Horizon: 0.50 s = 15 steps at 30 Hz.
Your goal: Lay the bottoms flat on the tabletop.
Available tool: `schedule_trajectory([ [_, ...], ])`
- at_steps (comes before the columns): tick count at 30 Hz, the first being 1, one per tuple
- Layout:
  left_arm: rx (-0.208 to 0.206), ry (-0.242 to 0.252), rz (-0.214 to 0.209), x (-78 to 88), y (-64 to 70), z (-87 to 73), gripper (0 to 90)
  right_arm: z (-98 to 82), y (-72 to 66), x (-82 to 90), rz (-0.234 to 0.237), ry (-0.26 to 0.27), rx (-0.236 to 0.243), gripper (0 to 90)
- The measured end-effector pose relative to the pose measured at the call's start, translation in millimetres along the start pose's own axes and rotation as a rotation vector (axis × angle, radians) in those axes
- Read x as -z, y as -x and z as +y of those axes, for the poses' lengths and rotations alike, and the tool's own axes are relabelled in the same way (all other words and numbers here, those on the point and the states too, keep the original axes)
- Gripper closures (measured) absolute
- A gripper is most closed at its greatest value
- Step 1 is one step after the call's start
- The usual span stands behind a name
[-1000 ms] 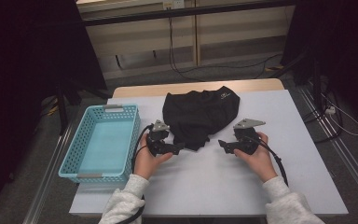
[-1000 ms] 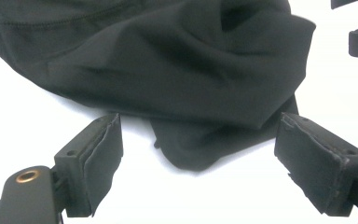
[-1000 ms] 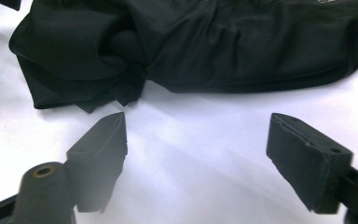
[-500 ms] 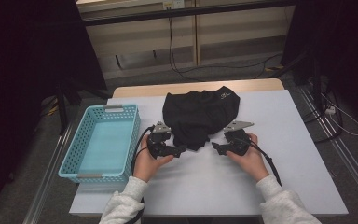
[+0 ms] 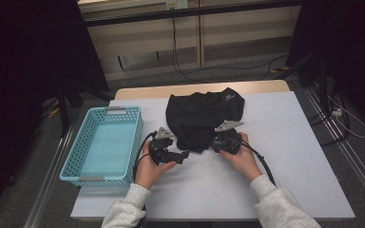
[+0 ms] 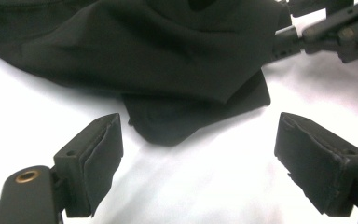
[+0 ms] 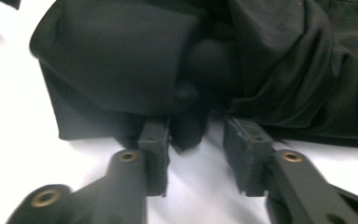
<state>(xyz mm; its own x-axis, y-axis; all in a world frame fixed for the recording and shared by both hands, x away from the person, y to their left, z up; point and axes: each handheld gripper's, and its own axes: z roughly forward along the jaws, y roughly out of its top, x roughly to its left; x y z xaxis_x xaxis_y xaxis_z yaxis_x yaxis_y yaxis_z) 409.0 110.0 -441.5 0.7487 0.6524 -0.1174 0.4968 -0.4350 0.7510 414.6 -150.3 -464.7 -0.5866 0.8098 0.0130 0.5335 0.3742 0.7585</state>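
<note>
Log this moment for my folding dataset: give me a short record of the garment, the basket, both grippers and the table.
garment: black garment, crumpled, lying on the white table
basket: light blue plastic basket, left of the garment, nothing in it
left gripper: jaws wide open, just short of the garment's near edge, not touching it
right gripper: jaws have just been closing, a fold of the garment's hem between them, gap still visible
hands: one on each gripper, at the garment's near edge
</note>
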Motion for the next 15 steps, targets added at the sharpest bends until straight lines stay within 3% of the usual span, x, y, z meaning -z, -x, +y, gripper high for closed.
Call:
schedule_trajectory([
  [4,0.002,0.0,-0.003,1.1,2.8,-1.1,15.4,1.6,-0.1,-1.8,0.024,0.002,0.016,88.2],
  [7,-0.005,-0.008,0.003,0.8,2.8,-2.1,15.5,1.5,-1.1,-1.3,0.027,0.001,0.018,88.7],
  [10,-0.017,-0.016,0.001,-2.2,4.2,-3.0,15.7,-1.1,1.7,5.8,0.08,-0.012,-0.026,88.8],
  [15,-0.026,-0.019,-0.017,-8.9,7.0,-2.0,16.4,-10.8,-4.1,29.2,0.098,-0.01,0.001,88.9],
])
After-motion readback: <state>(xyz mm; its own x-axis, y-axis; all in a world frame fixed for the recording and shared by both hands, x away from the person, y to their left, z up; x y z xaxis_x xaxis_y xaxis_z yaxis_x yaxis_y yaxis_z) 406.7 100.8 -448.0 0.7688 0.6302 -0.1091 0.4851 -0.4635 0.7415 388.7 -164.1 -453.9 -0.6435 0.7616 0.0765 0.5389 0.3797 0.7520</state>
